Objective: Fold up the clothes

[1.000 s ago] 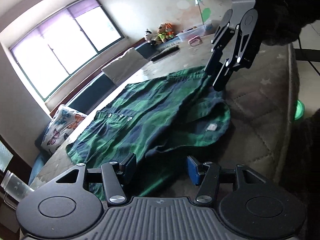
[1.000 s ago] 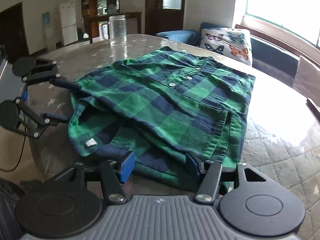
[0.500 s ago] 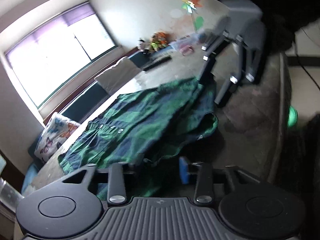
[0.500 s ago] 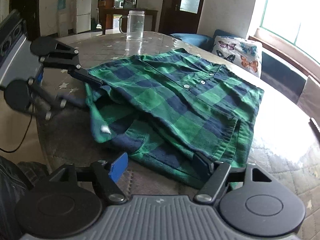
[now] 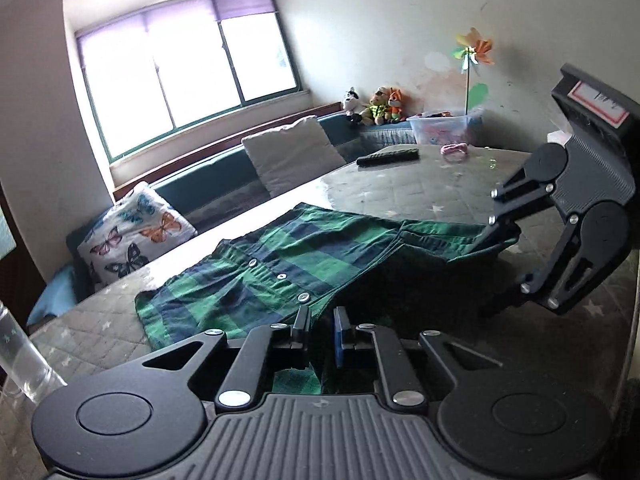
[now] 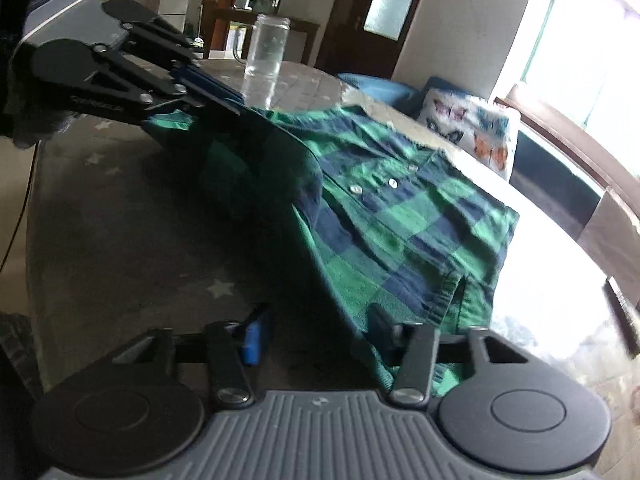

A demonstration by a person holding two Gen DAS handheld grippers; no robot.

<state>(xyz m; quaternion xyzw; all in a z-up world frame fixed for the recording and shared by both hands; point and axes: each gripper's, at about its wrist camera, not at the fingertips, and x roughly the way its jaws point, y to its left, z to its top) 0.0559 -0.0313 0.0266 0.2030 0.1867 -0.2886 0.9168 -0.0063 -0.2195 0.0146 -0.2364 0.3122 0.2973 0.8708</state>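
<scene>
Left tool: narrowed on green-and-navy checked cotton shirt.
Right tool: held wide, shirt edge between fingers.
Desk: grey, quilted.

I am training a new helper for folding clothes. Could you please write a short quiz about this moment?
1. True or false: the left gripper is shut on the shirt.
2. In the right wrist view, what stands on the table beyond the shirt? A) a jar B) a kettle C) a vase
3. Fill in: the right gripper has its jaws ____ (open or shut).

Key: 1 true; 2 A; 3 open.
</scene>
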